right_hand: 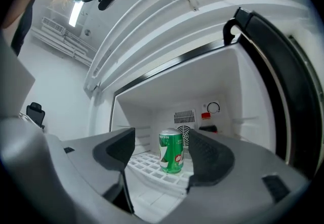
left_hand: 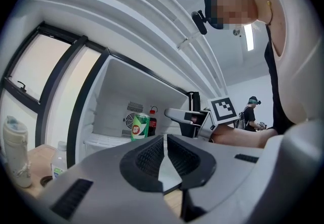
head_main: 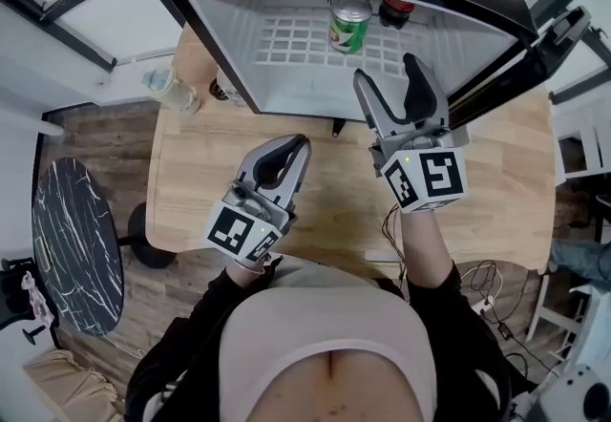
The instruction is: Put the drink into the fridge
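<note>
1. My right gripper [head_main: 387,74] hovers at the mouth of the open fridge [head_main: 229,38]. Its jaws are spread wide and hold nothing.
2. My left gripper [head_main: 292,151] hangs lower, over the table [head_main: 496,191]. Its jaws are pressed together at the tips, with nothing between them.
3. The green drink can [right_hand: 171,151] stands upright inside the fridge on the white wire shelf [head_main: 286,43]. In the right gripper view it sits framed between the open jaws but well beyond them, touching neither.
4. I judge the can fairly light and stiff if sealed. Its thin wall would dent under a hard squeeze, and the painted metal looks slippery. If I need to shift it, I would grip across the round body at mid-height, pads square to it, and press gently.
5. The grid of the shelf gives uneven footing, so a sideways nudge could tip the can.
6. A dark cola bottle [head_main: 396,11] stands just beside the can toward the back wall, close enough to knock if I reach deep.
7. The fridge door [head_main: 506,76] stands open on the right, near my right gripper's outer jaw. I would watch that side when swinging.
8. Left of the fridge, a pale flask [head_main: 172,91] and a small clear bottle [head_main: 225,92] sit on the table, clear of both grippers.
9. From how things lie, the drink looks placed.
</note>
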The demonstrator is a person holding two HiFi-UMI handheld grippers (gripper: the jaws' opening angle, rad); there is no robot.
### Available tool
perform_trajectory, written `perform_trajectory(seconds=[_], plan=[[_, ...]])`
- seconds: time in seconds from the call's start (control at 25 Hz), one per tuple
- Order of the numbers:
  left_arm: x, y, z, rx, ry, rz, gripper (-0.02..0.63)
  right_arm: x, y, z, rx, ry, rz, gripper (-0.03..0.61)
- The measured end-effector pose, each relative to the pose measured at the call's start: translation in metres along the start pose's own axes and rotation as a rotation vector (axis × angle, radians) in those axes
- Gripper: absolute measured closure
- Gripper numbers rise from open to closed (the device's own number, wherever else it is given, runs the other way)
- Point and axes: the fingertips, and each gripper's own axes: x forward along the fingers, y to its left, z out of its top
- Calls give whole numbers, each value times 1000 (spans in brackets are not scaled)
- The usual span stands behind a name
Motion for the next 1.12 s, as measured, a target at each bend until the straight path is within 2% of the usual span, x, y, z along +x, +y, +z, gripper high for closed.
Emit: perform_trajectory(seconds=[0.36,0.56,0.76,0.92,1.12], plan=[[20,-6,2,-1,-7,-47,586,-39,7,-17,-12,57,-19,242],[31,-19,2,3,-9,-89,586,-54,8,-18,-61,59,-38,300],[36,-26,6,4,-15,-115,586,-66,7,-12,-57,42,-71,370],[38,-31,7,4,-20,-131,586,-74,12,-6,-71,28,-84,454],[37,-38,9,7,-23,-142,586,-82,15,-4,-70,23,-99,502]])
